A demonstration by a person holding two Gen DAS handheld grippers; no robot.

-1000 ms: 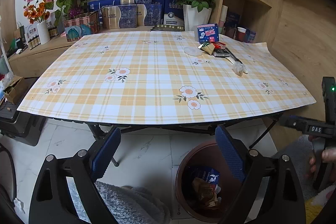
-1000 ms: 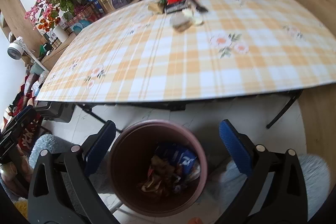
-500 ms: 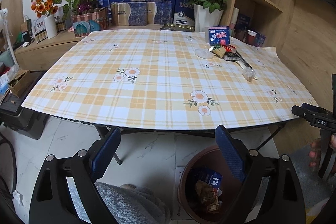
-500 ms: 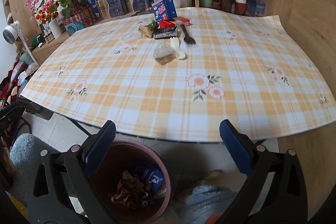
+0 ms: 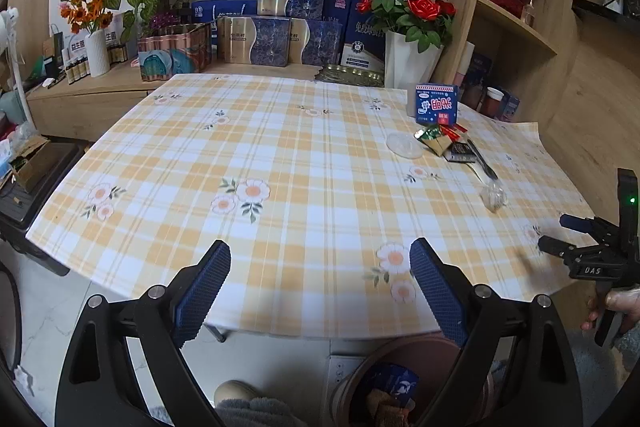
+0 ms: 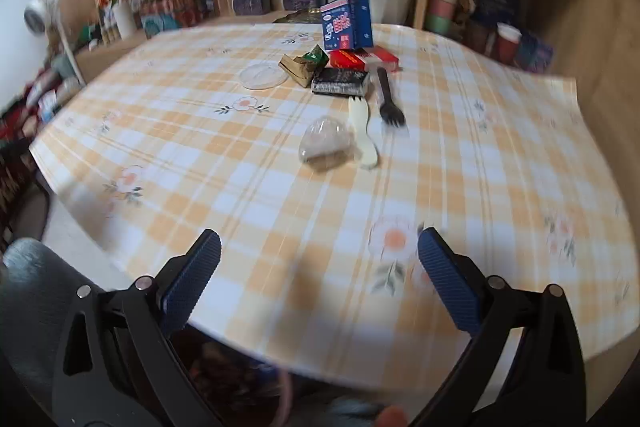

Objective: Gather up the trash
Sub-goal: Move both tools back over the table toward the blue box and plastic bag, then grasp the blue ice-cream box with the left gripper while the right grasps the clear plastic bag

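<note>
In the left wrist view, the left gripper (image 5: 320,285) hangs over the near edge of the table covered with a yellow and white checked cloth with flower prints (image 5: 280,163). Its two blue-padded fingers stand wide apart and hold nothing. Under the table edge, at the bottom of the view, stands a round brown trash bin (image 5: 400,383) with a blue packet and crumpled wrappers inside. The trash lies on the far right part of the cloth: a blue upright carton with white letters (image 5: 436,101), a round clear plastic lid (image 5: 404,145), a folded gold and green wrapper (image 5: 434,141) and a crumpled clear plastic cup (image 5: 494,195). At the right border the right gripper (image 5: 560,235) shows from the side, held by a hand (image 5: 612,303).

In the right wrist view, which is a little blurred, the right gripper (image 6: 320,277) is above the near part of the cloth, its blue fingers also far apart and empty. Ahead of it lie the clear cup (image 6: 326,143) and, just beside it, a cream plastic spork (image 6: 362,131). A black plastic fork (image 6: 388,97) lies near the spork. Behind them are a black flat packet (image 6: 340,82), a red flat box (image 6: 362,59), the gold wrapper (image 6: 300,65), the clear lid (image 6: 262,75) and the blue carton (image 6: 346,23).
</note>
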